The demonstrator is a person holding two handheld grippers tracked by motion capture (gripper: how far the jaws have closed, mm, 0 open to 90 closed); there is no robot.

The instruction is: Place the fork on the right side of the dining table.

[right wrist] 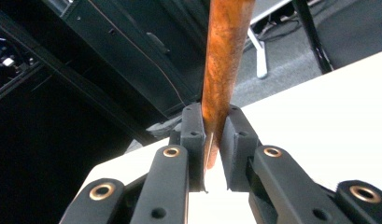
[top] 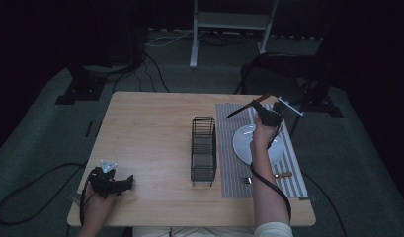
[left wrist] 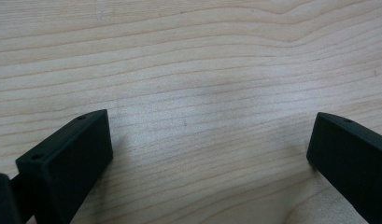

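One wooden-handled dark-bladed knife [top: 246,107] sits clamped in the right gripper [top: 266,116]; the left gripper [top: 121,184] gapes empty over the counter [top: 150,133], beside one white round plate [top: 243,143].

On the table [top: 150,138], the rack [top: 203,150] stands left of the mat [top: 293,173] bearing the plate [top: 241,145].

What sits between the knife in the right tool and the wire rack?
Nothing visible blocks it. The right tool holds the knife by its wooden handle, raised above the far end of the striped mat beside the white plate. Between it and the wire rack lie only flat mat and bare table.
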